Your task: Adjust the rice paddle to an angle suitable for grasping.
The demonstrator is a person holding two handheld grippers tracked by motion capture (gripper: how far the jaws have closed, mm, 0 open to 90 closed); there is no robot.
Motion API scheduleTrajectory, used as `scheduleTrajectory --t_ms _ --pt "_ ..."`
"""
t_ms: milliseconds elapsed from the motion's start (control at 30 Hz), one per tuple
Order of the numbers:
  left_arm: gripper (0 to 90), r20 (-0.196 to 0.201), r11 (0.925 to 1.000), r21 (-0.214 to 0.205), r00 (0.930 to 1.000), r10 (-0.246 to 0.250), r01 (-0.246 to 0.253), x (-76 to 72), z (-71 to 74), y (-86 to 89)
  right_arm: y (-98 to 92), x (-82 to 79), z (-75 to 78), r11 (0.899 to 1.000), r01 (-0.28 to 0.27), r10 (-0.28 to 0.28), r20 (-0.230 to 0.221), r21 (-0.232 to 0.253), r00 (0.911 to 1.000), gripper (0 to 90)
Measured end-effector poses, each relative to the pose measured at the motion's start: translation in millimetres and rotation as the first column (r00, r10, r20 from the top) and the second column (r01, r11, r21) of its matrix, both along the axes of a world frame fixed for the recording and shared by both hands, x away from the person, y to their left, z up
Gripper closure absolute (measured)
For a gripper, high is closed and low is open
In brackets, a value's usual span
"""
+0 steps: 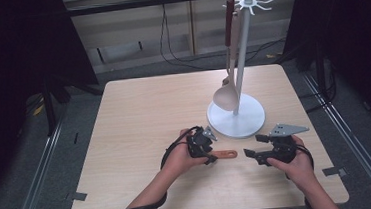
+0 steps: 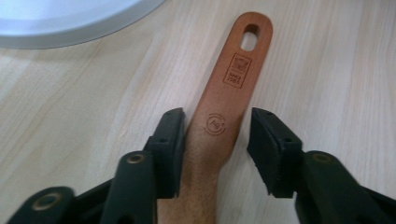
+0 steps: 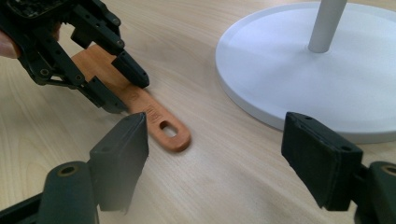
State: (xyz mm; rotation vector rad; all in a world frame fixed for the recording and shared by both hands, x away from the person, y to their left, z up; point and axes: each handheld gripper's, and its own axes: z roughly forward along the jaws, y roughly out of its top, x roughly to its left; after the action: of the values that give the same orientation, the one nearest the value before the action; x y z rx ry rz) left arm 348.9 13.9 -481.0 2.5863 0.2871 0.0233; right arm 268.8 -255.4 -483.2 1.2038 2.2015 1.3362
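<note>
From above, a pale wood table (image 1: 139, 118) sits amid dark curtains, white stand (image 1: 236, 115) at two o'clock. Left gripper (image 2: 215, 135) view: jaws straddle the wooden handle (image 2: 224, 107) lying flat, gap at three o'clock, not clamped. Right gripper (image 3: 215, 149) view: jaws spread, empty.

The working end of the wooden utensil (image 1: 224, 154) lies hidden under the left gripper (image 1: 208, 148) and the hand holding it. The stamped marks on its handle (image 2: 237, 70) are too small to read. The stand's round base (image 3: 299, 70) is cut off by the picture's edge, its pole (image 3: 325, 23) too.
</note>
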Motion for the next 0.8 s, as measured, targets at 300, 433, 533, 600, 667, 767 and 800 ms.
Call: scheduleTrajectory --t_ms 300,433,533,600,667,767,800 --pt "59.2 -0.086 0.9993 0.034 0.9962 0.019 -0.016 -7.8 3.8 1.3 1.6 0.3 0.5 1.000 -0.005 0.005 -0.003 -0.001 1.0000 23.3" --pt "55.4 -0.064 0.9957 0.093 0.9979 0.015 -0.009 -8.7 6.1 -10.2 1.8 0.9 0.5 1.000 -0.006 0.006 -0.002 -0.002 1.0000 23.3" --pt "58.2 -0.039 0.9882 0.153 0.9992 -0.004 0.010 -12.0 8.4 -19.9 1.2 1.1 -0.1 1.000 -0.005 0.005 -0.004 0.000 1.0000 23.3" --pt "62.5 -0.047 0.9829 0.182 0.9988 -0.016 0.025 -12.7 10.1 -24.5 1.0 1.0 -0.2 1.000 -0.003 0.003 -0.005 0.000 1.0000 23.3" --pt "63.9 -0.054 0.9786 0.204 0.9984 -0.016 0.027 -13.4 11.2 -28.1 0.9 0.9 -0.6 1.000 -0.001 0.001 -0.006 -0.001 1.0000 23.3" --pt "65.9 -0.061 0.9784 0.207 0.9980 0.013 0.000 -14.3 11.2 -29.8 0.6 0.8 -1.3 1.000 0.001 -0.001 -0.008 0.001 1.0000 23.3" --pt "65.9 -0.078 0.9797 0.200 0.9969 0.006 0.010 -12.9 11.6 -27.6 0.3 0.7 -1.1 1.000 0.000 0.000 -0.006 0.003 1.0000 23.3"
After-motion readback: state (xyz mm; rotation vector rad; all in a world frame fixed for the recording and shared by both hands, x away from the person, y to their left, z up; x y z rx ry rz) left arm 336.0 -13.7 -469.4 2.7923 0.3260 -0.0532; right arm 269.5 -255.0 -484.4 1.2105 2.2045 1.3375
